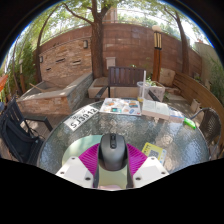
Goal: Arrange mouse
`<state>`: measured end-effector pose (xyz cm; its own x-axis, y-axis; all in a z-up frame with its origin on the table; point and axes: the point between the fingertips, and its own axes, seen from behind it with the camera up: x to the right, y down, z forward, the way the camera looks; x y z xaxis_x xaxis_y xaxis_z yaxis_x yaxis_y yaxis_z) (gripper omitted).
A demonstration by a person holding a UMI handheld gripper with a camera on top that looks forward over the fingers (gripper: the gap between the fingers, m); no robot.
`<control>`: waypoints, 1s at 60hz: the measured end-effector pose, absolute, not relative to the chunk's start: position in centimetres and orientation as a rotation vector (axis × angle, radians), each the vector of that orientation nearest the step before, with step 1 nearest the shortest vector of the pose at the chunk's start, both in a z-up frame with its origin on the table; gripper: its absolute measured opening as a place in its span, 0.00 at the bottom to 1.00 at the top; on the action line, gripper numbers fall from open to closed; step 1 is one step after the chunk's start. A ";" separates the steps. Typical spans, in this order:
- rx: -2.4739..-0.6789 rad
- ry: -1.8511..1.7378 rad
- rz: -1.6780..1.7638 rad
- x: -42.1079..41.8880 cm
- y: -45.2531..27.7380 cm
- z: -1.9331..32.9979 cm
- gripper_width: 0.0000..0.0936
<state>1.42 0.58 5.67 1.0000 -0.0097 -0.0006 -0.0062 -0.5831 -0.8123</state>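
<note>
A black computer mouse (112, 152) sits between the two fingers of my gripper (112, 158), held over the near part of a round glass table (70, 145). The magenta pads (92, 158) press against both sides of the mouse, so the gripper is shut on it. The mouse points away from me, with its scroll wheel towards the table's middle. The underside of the mouse is hidden, so I cannot tell whether it touches the glass.
On the table lie a white printed sheet (84, 118), a magazine (120, 106), a green-and-white box (160, 110) and a small packet (153, 150). A clear cup (146, 88) stands at the back. A dark chair (14, 130) stands beside the table, brick walls and benches beyond.
</note>
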 end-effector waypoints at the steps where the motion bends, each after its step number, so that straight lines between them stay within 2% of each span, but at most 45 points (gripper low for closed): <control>1: -2.212 0.001 -0.013 1.0 0.8 4.8 0.42; 4: -2.256 -0.012 -0.023 0.9 1.1 3.7 0.42; 6: -2.274 -0.019 -0.016 -1.5 -0.1 -0.9 0.42; 7: -2.281 -0.022 -0.018 -0.8 0.8 0.3 0.43; 16: -2.350 -0.031 -0.030 -1.4 0.1 -1.2 0.59; 18: -2.355 -0.031 -0.024 -1.6 -0.1 -0.5 0.68; 21: -2.341 -0.042 -0.018 -1.9 -0.8 1.3 0.92; 24: -2.332 -0.047 -0.039 -1.9 -1.7 3.3 0.90; 34: -2.289 -0.055 -0.083 -3.1 -5.8 12.1 0.92; 41: -2.265 -0.038 -0.109 -4.0 -8.8 16.7 0.91; 50: -2.252 -0.029 -0.108 -5.4 -11.9 19.7 0.91; 60: -2.244 -0.042 -0.123 -6.2 -14.0 20.9 0.91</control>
